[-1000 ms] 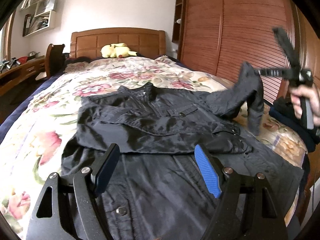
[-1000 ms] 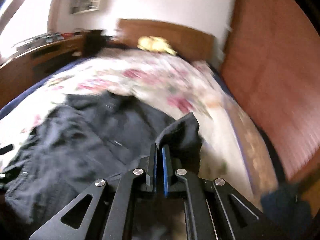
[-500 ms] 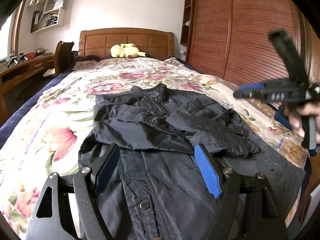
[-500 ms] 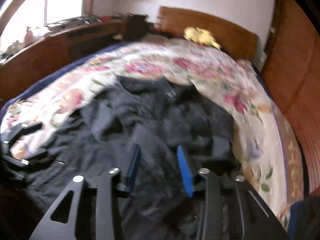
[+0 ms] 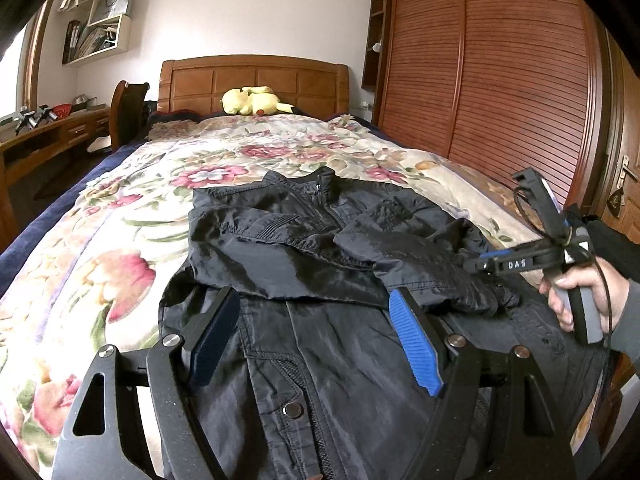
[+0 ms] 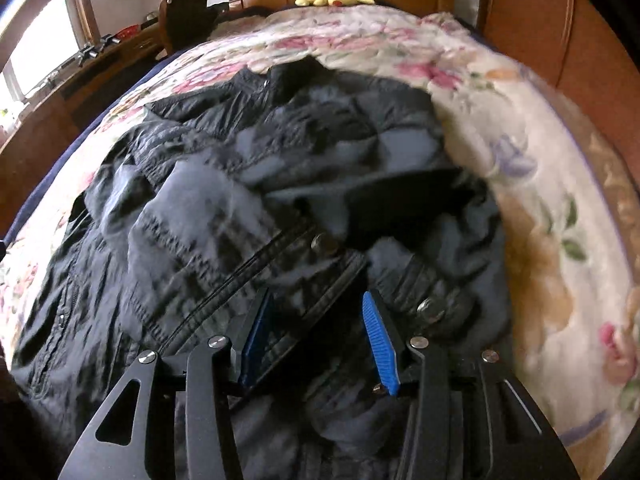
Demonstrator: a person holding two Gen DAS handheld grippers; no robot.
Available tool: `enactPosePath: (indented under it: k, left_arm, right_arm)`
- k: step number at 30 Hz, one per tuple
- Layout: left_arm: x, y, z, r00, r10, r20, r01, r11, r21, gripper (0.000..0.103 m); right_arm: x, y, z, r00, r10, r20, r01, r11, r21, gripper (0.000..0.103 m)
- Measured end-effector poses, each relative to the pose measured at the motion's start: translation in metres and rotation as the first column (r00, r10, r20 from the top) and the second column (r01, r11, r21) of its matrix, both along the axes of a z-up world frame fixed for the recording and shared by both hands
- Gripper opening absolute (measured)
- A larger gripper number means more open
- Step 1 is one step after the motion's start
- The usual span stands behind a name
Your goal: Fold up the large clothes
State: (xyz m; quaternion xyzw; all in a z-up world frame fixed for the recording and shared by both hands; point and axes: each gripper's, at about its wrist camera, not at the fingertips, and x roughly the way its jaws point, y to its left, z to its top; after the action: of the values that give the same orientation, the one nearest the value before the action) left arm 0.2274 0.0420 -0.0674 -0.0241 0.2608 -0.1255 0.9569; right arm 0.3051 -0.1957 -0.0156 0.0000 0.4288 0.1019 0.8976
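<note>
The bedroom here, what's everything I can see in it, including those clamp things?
jacket: one, black, spread on the bed, sleeves folded across its chest
bedspread: one, floral cream and pink, under the jacket
plush toy: one, yellow, by the headboard
headboard: one, brown wood, far end
wardrobe doors: brown slatted wood, right side
wall shelves: white, upper left
left tool: black, blue pads, open over the jacket
right tool: same, jaws opening, nothing gripped
hand: one, holding the right tool's handle

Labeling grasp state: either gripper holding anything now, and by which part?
Nothing held. Left gripper is open above the jacket; right gripper is opening, sleeve cuff lying free.
</note>
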Motion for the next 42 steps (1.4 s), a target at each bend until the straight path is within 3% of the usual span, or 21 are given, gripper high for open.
enactPosePath:
  k: [12,18,22,26,32,37,42]
  left_arm:
    - [0.0,0.0,0.0,1.0,0.0,0.0,0.0,1.0,0.0,0.078]
    - [0.0,0.001,0.0,1.0,0.001,0.0,-0.001,1.0,0.001,0.078]
    - [0.0,0.003,0.0,1.0,0.004,-0.002,-0.004,1.0,0.001,0.078]
    - [-0.003,0.009,0.0,1.0,0.007,0.004,-0.007,1.0,-0.002,0.078]
    - [-0.01,0.018,0.004,1.0,0.012,0.015,-0.012,1.0,0.003,0.078]
    - [-0.018,0.035,0.006,0.999,0.036,0.025,-0.036,0.999,0.004,0.078]
    - [-0.024,0.06,0.008,0.996,0.082,0.03,-0.081,0.997,-0.013,0.078]
  right_arm:
    - [0.02,0.015,-0.035,0.998,0.016,-0.063,-0.01,0.996,0.086,0.048]
    - [0.008,0.012,-0.034,0.999,0.027,-0.046,-0.025,0.998,0.05,0.047]
    - [-0.002,0.012,-0.027,0.996,0.075,-0.043,-0.072,0.995,0.07,0.015]
    - [-0.013,0.023,-0.014,0.993,0.11,0.031,-0.111,0.994,0.014,0.011]
    - [-0.029,0.047,0.03,0.972,0.144,0.186,-0.139,0.989,-0.042,0.011]
    - [-0.044,0.085,0.061,0.938,0.222,0.266,-0.207,0.975,-0.081,0.011]
    - [-0.061,0.133,0.067,0.899,0.324,0.295,-0.308,0.946,-0.1,0.011]
